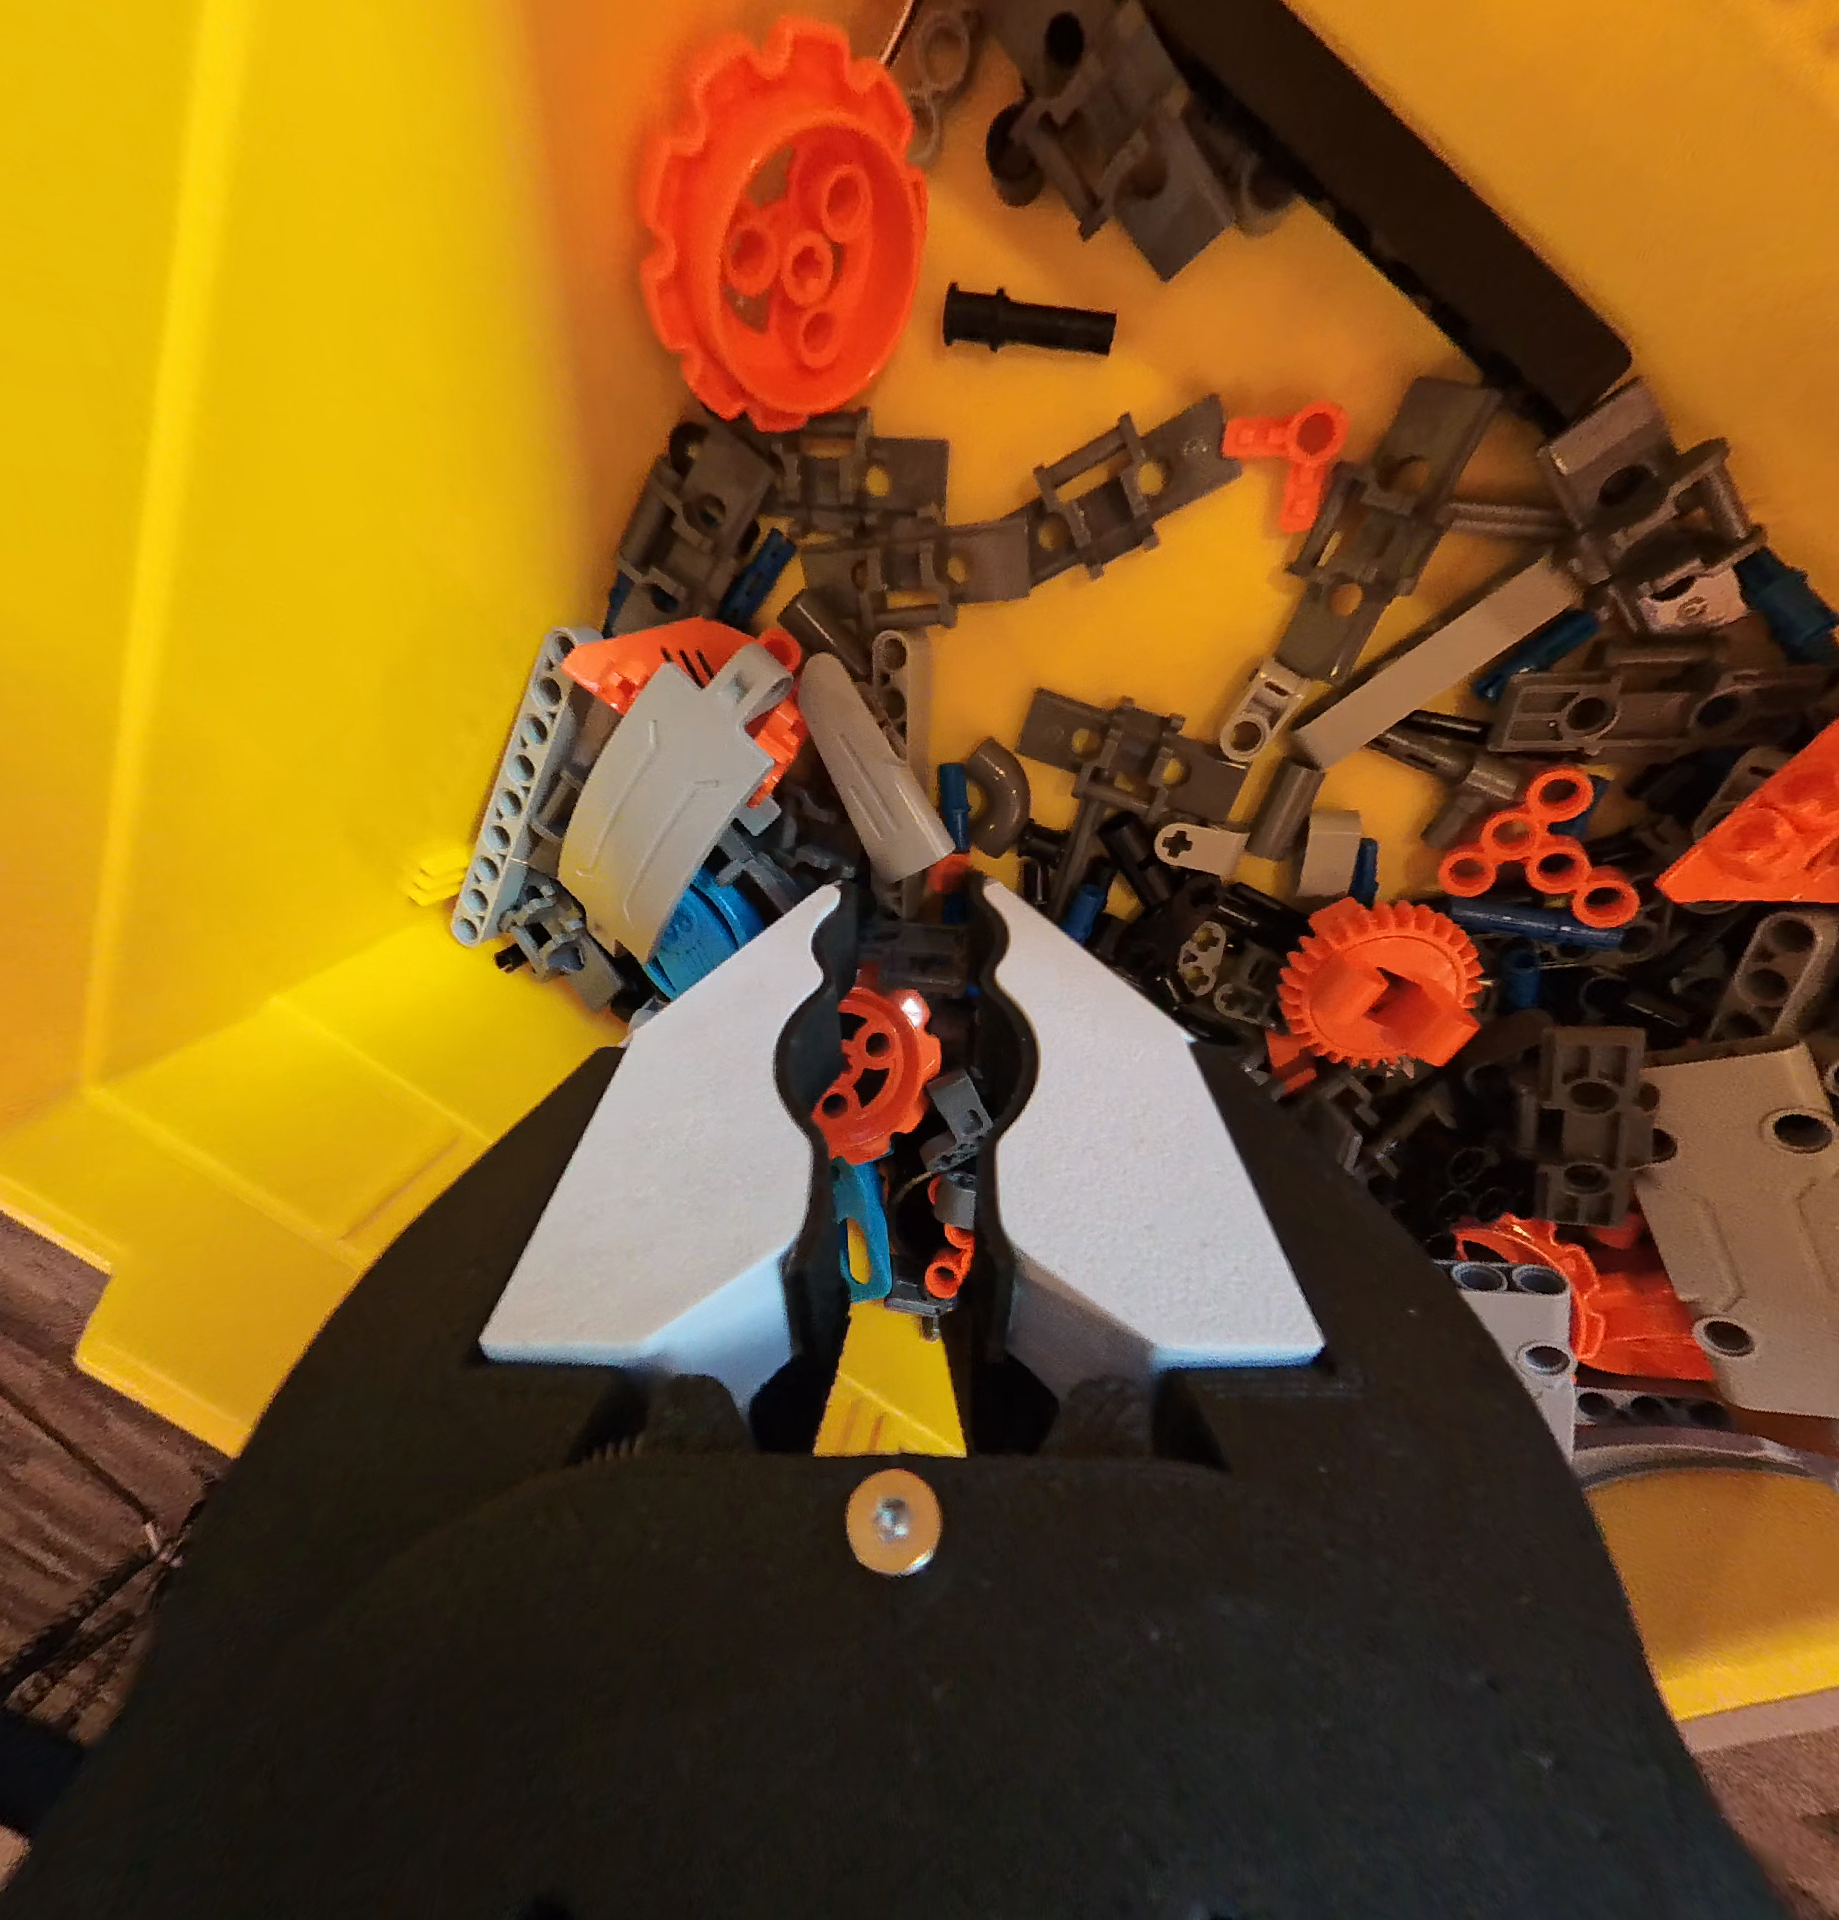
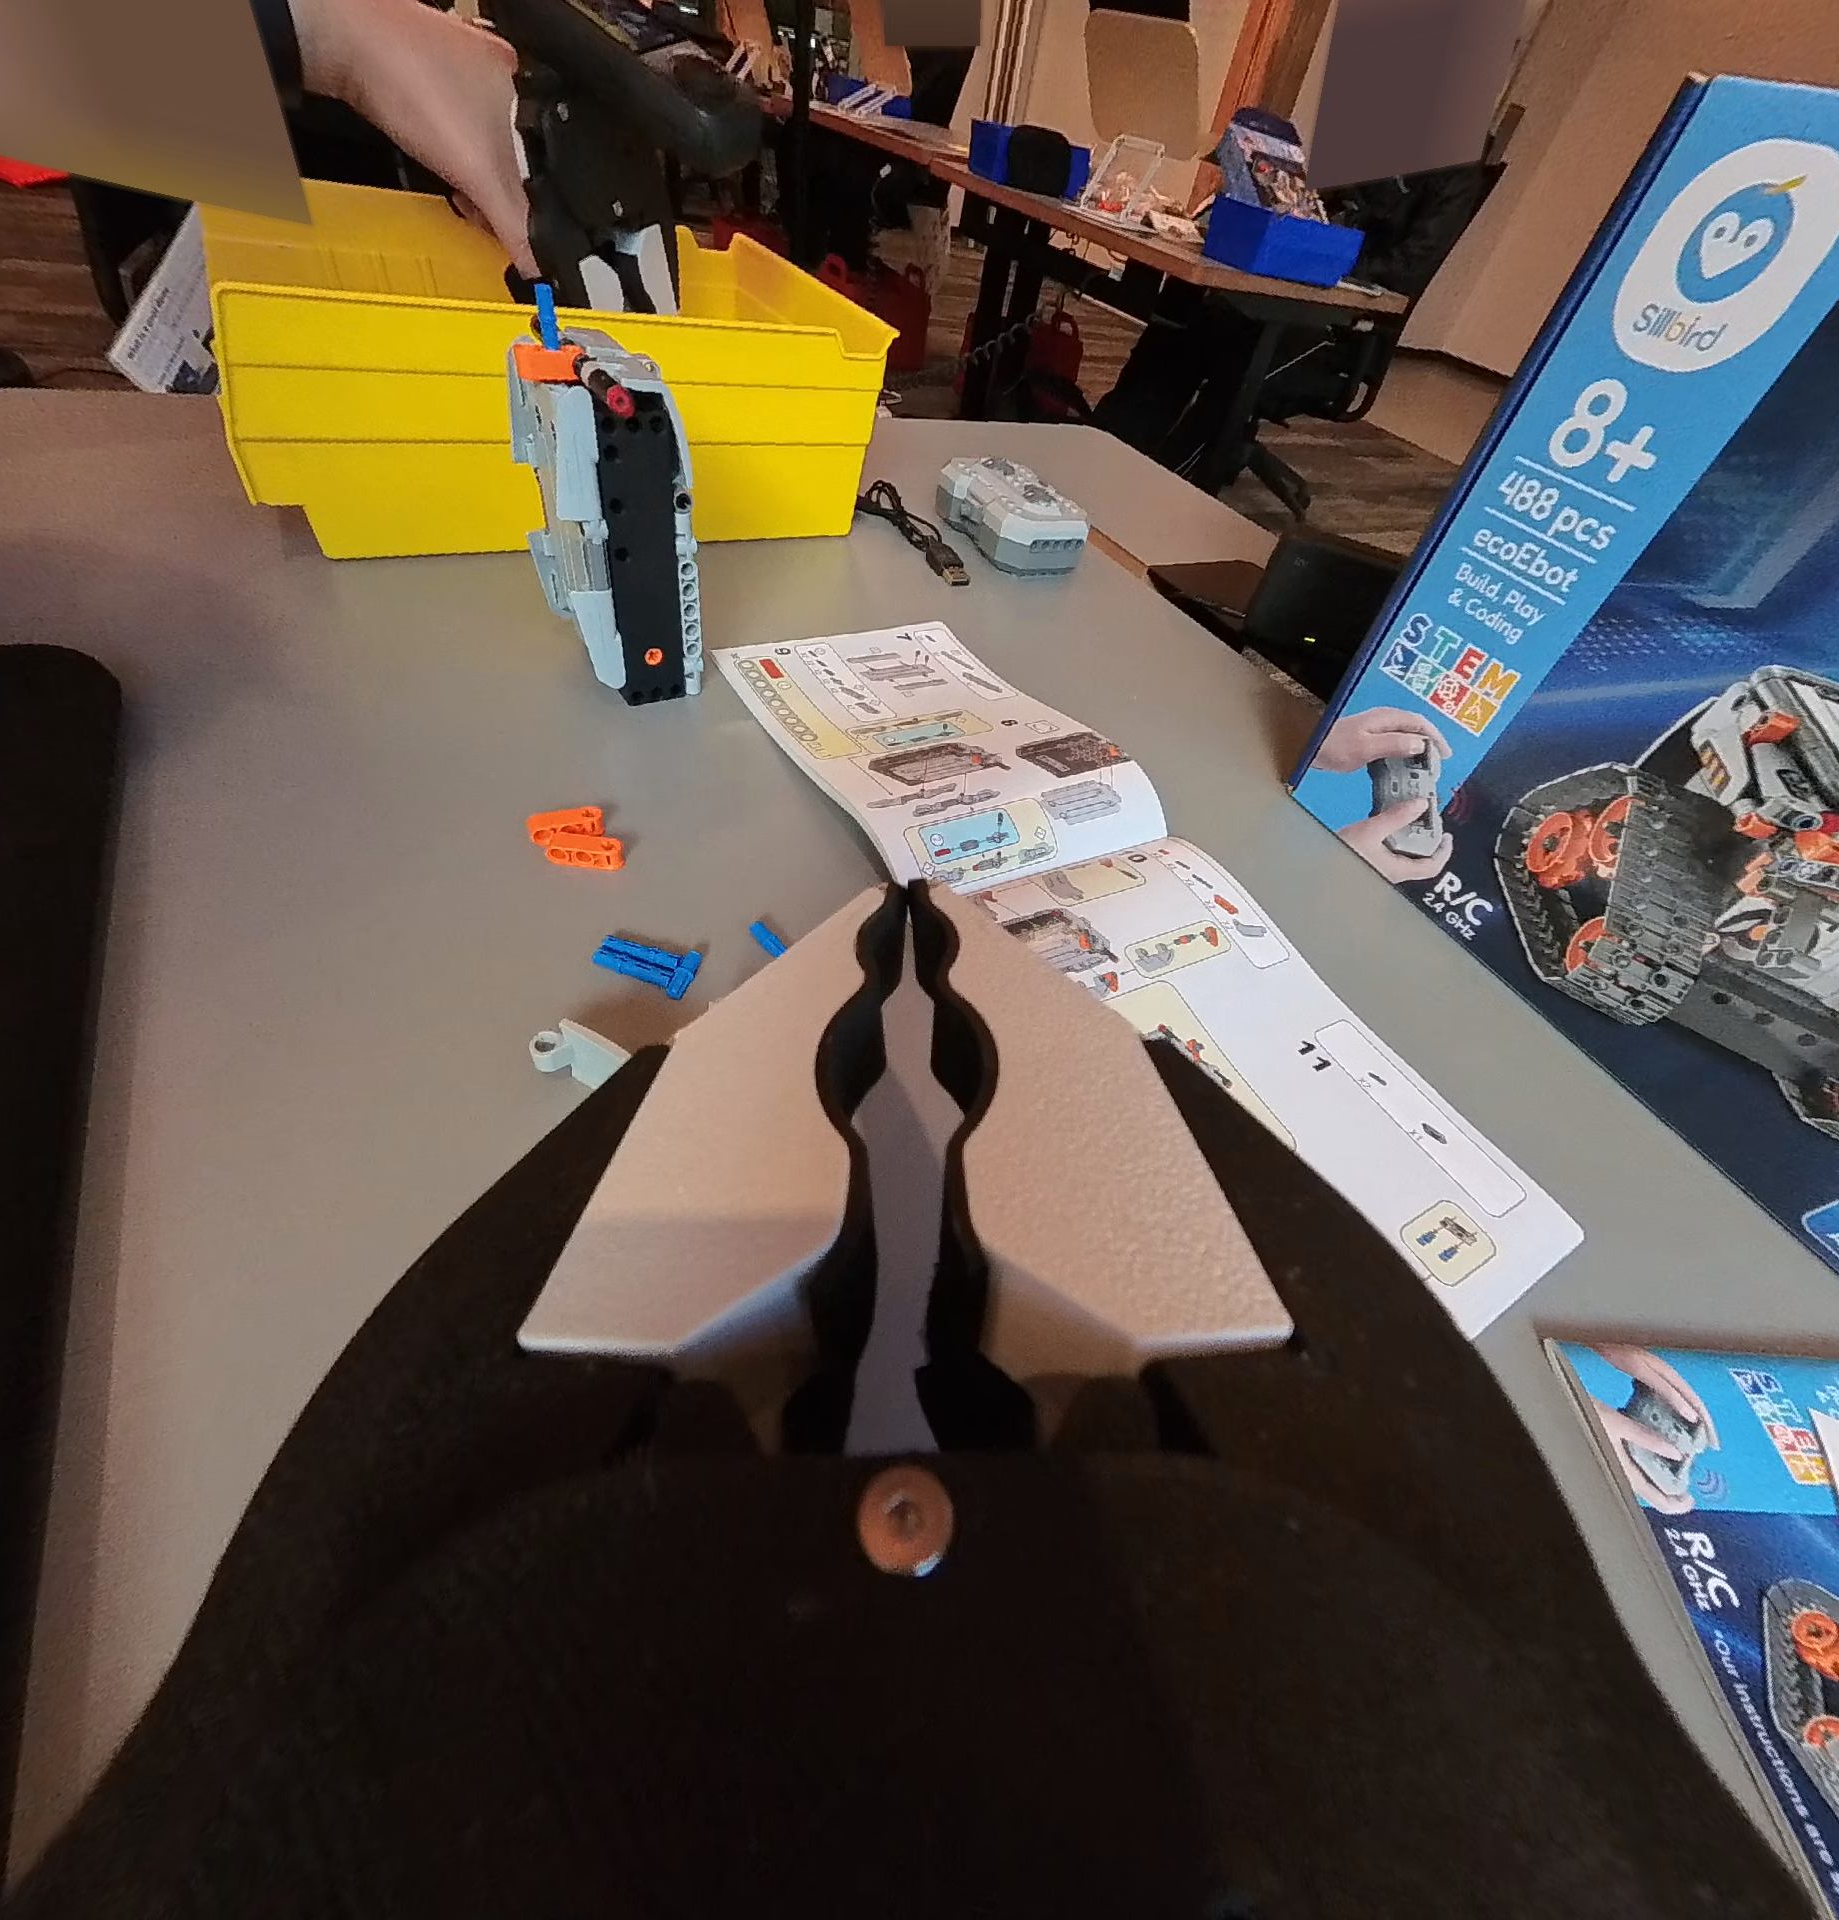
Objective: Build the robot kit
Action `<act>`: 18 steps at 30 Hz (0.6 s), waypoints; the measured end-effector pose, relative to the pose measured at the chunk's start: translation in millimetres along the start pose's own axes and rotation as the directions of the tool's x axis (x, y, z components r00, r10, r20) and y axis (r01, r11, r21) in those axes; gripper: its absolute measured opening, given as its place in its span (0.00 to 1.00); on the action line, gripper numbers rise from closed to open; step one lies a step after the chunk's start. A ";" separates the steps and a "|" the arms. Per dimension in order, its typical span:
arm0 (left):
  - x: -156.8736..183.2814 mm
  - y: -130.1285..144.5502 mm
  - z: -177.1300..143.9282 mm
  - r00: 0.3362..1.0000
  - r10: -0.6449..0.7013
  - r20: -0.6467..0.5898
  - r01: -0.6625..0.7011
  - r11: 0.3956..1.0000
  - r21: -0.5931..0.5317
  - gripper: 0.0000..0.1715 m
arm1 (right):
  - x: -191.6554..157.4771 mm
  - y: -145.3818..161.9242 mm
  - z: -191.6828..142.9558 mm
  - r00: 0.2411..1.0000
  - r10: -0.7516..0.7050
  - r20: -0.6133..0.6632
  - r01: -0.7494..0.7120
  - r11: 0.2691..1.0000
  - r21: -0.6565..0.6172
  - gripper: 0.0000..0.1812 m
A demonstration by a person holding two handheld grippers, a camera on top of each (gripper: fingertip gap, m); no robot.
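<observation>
My left gripper (image 1: 920, 894) is inside a yellow bin (image 1: 302, 520), its tips low over a pile of grey, black, orange and blue building parts. Its jaws stand a little apart, with a small orange gear (image 1: 868, 1081) and dark grey connectors showing in the gap; nothing is clearly held. A light grey curved panel (image 1: 655, 800) lies just to its left. My right gripper (image 2: 910, 896) is shut and empty, above the grey table (image 2: 323, 1143) near an open instruction booklet (image 2: 1102, 914). A grey and black assembly (image 2: 624, 530) stands upright in front of the bin (image 2: 395, 416).
Two orange beams (image 2: 577, 836), blue pins (image 2: 650, 961) and a light grey part (image 2: 572, 1049) lie left of my right gripper. A blue toy box (image 2: 1673, 623) stands at right. A grey battery unit (image 2: 1008, 514) with a cable, a second booklet (image 2: 1725, 1558) and a black pad (image 2: 21, 935) lie around. A large orange gear (image 1: 780, 223) lies in the bin. Tip to tip, the grippers are about 50 cm apart.
</observation>
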State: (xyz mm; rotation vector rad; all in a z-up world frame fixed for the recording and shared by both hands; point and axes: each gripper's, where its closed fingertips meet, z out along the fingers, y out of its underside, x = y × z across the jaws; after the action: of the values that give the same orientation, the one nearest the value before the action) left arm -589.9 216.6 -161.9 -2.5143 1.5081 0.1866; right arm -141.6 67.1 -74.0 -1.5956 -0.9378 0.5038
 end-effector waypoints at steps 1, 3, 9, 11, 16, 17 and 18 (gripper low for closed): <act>0.9 -0.1 0.4 1.000 -0.007 -0.008 0.007 1.000 0.002 0.12 | -0.2 0.1 0.0 1.000 0.000 0.001 0.000 1.000 -0.001 0.00; 3.6 -0.5 1.4 1.000 -0.009 -0.023 0.009 1.000 0.006 0.12 | -0.3 0.1 0.0 1.000 0.000 0.002 0.000 1.000 -0.001 0.00; 5.3 -4.7 1.5 1.000 0.016 -0.022 -0.015 0.999 0.028 0.11 | -1.1 0.2 0.5 1.000 0.003 0.008 -0.003 1.000 -0.001 0.00; 5.1 -5.0 1.5 0.999 0.022 -0.029 -0.021 0.999 0.028 0.11 | -1.4 1.2 1.0 1.000 0.004 0.010 -0.004 1.000 -0.006 0.00; 4.7 -2.9 0.7 0.996 -0.023 -0.091 0.023 1.000 0.004 0.12 | -0.9 2.1 1.0 1.000 0.006 0.010 -0.006 1.000 -0.009 0.00; 4.7 -2.8 0.3 0.994 -0.036 -0.103 0.036 0.999 0.000 0.11 | -0.6 2.0 0.9 1.000 0.007 0.009 -0.007 1.000 -0.009 0.00; 5.4 -2.6 -0.1 0.992 -0.044 -0.116 0.044 0.999 -0.003 0.09 | -0.5 2.0 0.8 1.000 0.009 0.010 -0.009 1.000 -0.008 0.00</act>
State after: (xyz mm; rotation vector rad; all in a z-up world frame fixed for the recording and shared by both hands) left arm -585.1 213.2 -162.7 -2.5972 1.4920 0.0346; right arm -141.9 67.1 -76.2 -1.6069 -0.9415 0.5149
